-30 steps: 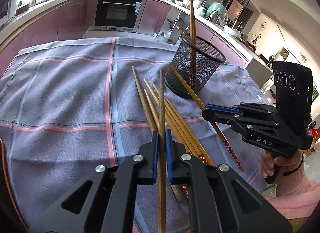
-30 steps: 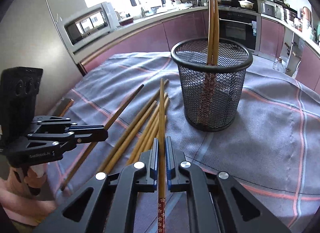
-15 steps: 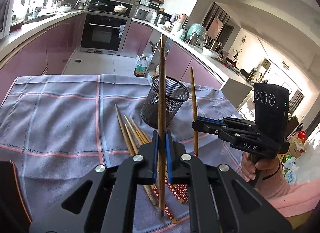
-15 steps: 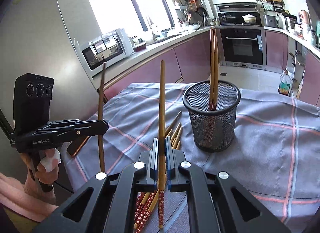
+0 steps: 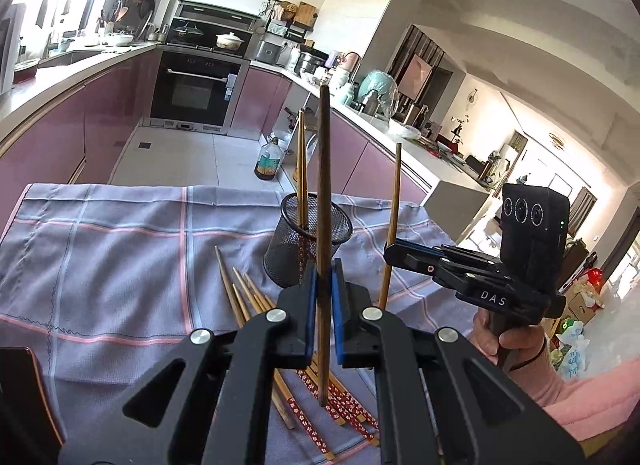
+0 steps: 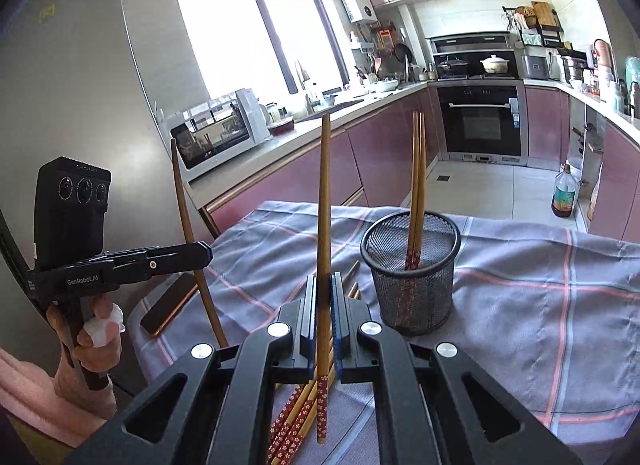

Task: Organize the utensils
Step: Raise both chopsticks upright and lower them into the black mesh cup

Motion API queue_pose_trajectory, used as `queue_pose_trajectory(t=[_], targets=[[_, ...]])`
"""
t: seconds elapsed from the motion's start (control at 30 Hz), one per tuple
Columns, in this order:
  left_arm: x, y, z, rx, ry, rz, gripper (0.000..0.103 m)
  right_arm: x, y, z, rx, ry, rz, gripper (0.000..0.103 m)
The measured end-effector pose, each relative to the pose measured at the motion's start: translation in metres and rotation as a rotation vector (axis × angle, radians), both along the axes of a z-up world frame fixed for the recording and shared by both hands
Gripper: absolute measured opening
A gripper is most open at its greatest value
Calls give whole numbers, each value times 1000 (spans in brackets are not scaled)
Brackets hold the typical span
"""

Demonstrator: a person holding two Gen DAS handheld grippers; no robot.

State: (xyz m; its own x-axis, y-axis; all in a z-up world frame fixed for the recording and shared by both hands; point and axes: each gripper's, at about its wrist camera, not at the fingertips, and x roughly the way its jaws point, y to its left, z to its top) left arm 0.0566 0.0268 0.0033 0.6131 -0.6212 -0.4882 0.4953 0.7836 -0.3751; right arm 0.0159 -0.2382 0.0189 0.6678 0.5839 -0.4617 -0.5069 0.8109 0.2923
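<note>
My left gripper (image 5: 324,277) is shut on a plain dark wooden chopstick (image 5: 323,185), held upright above the table. My right gripper (image 6: 323,289) is shut on a chopstick with a red flowered end (image 6: 322,225), also held upright. A black mesh cup (image 5: 310,241) stands on the cloth with two chopsticks (image 6: 416,185) in it; it also shows in the right wrist view (image 6: 412,277). Several more chopsticks (image 5: 256,305) lie on the cloth near both grippers. The right gripper shows in the left wrist view (image 5: 394,255), and the left gripper shows in the right wrist view (image 6: 200,255).
A grey cloth with pink lines (image 5: 120,245) covers the table. A dark phone (image 6: 168,305) lies at the table's left edge. Kitchen counters, an oven (image 6: 480,121) and a bottle on the floor (image 6: 564,193) lie beyond the table.
Both grippers have lifted their chopsticks off the pile and tipped them upright, rising well above the cloth. The cup and its two chopsticks have not moved.
</note>
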Motion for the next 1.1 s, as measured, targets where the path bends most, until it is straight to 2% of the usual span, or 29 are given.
queue_pose_trajectory(t=[0.43,0.8,1.1], targets=[[31,-28,52,-4,-114,-11,8,19,-10,40,11,-113,-58,5],[62,-45,93,1,-195,33,8,44,-15,64,21,-190,-113,5],[82,-67,102,42,-222,69,8,65,-14,66,6,-222,-164,5]])
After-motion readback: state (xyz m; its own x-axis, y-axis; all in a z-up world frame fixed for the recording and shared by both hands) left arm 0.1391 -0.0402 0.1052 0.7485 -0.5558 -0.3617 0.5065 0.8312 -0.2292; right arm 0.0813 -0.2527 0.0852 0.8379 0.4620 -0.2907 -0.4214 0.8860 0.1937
